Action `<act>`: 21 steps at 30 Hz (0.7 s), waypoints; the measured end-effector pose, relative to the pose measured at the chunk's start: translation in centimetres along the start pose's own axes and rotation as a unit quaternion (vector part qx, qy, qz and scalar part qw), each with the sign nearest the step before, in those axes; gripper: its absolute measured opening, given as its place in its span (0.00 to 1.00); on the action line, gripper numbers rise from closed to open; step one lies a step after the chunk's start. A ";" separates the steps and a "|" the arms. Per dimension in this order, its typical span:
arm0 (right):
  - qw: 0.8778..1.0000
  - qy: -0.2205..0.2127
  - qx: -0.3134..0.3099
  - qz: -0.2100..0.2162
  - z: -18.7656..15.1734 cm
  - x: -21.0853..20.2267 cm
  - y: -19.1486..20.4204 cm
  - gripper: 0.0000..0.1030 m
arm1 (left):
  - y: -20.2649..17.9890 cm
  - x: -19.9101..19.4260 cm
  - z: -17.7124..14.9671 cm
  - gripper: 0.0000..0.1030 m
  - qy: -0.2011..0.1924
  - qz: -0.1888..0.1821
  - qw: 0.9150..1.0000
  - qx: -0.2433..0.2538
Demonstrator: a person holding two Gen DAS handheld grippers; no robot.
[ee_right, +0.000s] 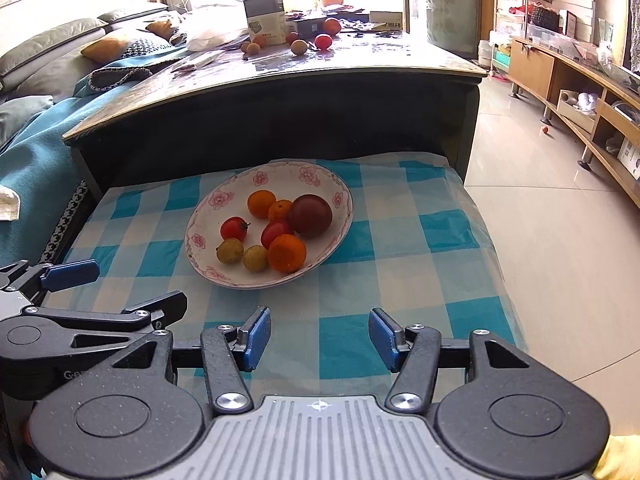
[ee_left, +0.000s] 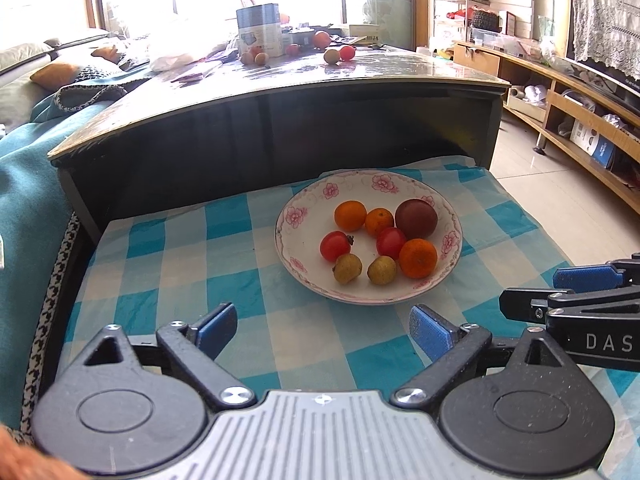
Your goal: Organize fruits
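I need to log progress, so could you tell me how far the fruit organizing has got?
Done: eight fruits sit in the floral plate. In hand: nothing; the left tongs and right tongs hover open over the checked cloth. Left: loose fruits remain on the far table.

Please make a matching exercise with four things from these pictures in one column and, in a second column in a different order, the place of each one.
Things:
1. dark purple fruit
2. blue-and-white tin
3. right tool
4. flowered plate

Places:
A. on the glossy table at the back
B. on the checked cloth
C. on the plate, at its far right side
D. in the air above the near part of the cloth, short of the plate, open and empty

Pairs: 1-C, 2-A, 3-D, 4-B
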State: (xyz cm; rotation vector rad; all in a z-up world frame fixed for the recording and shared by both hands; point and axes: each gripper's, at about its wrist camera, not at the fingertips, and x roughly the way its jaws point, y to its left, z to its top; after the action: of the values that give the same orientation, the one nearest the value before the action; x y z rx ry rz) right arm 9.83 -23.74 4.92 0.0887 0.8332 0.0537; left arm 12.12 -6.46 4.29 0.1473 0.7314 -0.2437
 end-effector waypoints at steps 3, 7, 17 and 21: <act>1.000 0.003 0.006 0.000 -0.7 -0.5 0.0 0.50 | 0.0 -0.7 -0.4 1.00 -0.002 0.000 1.000 -0.004; 1.000 0.004 0.012 0.003 -1.4 -1.2 0.0 0.50 | -0.1 -1.4 -1.0 1.00 0.000 0.002 1.000 -0.008; 1.000 0.011 0.015 0.012 -3.1 -2.4 0.8 0.50 | -0.4 -2.9 -2.6 1.00 0.007 0.020 1.000 -0.006; 1.000 0.013 0.017 0.015 -3.6 -2.9 1.0 0.50 | -0.3 -3.5 -3.1 1.00 0.010 0.022 1.000 -0.010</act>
State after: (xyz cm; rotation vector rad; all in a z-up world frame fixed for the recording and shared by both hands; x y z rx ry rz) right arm 5.23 -22.79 4.71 0.1324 0.8591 0.0686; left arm 7.54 -5.45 4.31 0.1467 0.7497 -0.1920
